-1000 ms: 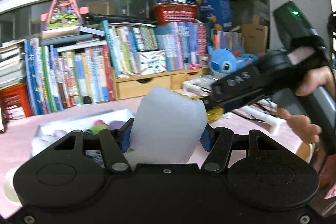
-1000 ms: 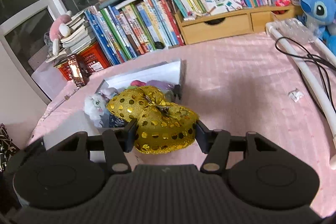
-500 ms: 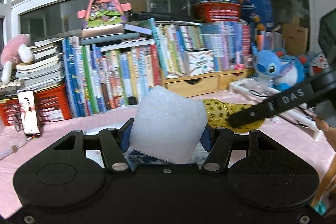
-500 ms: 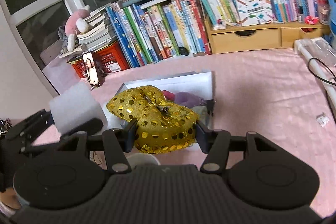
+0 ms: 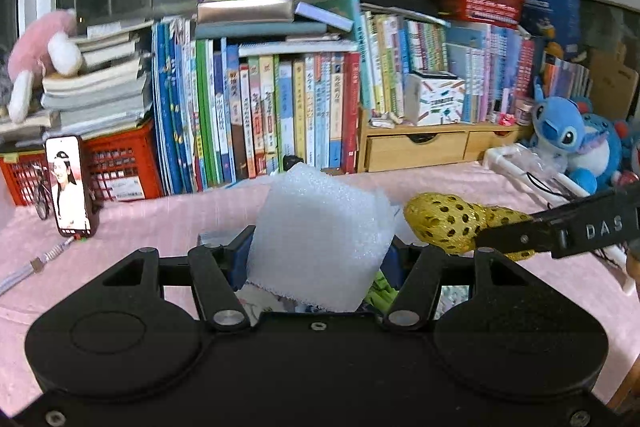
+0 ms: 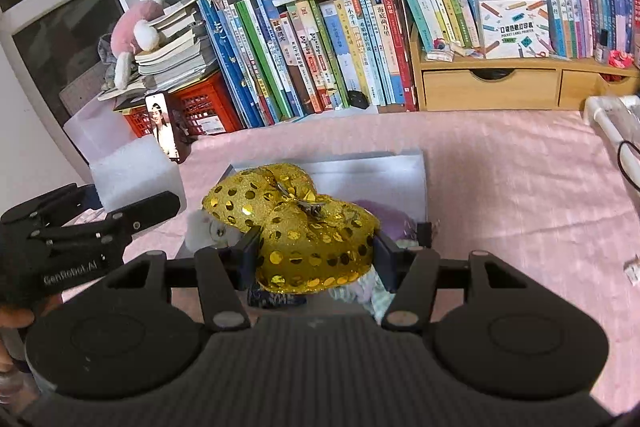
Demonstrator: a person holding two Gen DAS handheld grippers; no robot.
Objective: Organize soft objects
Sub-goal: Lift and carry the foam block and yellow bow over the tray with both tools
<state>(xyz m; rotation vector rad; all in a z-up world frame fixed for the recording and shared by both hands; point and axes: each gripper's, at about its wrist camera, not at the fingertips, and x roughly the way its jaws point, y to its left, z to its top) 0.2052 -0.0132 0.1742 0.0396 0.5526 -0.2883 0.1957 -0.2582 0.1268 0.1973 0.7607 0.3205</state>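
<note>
So the bench [image 6: 520, 187] under its pink cloth was my widest reference, and on it sat the white box [image 6: 376, 171], open, which I took to be the collecting place. Inside it I could already make out a small white plush [image 6: 202, 229], something purple [image 6: 394, 221] and some crumpled cloth, so part of the sorting looked done. Two pieces were in the air rather than put away. My left gripper [image 5: 320, 251] had its fingers about half spread and pressed against both sides of the white foam block [image 5: 320, 231], held just above the near end of the box. My right gripper [image 6: 316, 255] was likewise about half spread, its fingers clamped on the gold sequinned bow [image 6: 296, 223], which hung over the middle of the box. I judged what was left to be lowering and letting go of both. The plush toys by the books [image 6: 320, 39] may or may not have belonged to the job; I could not tell.
</note>
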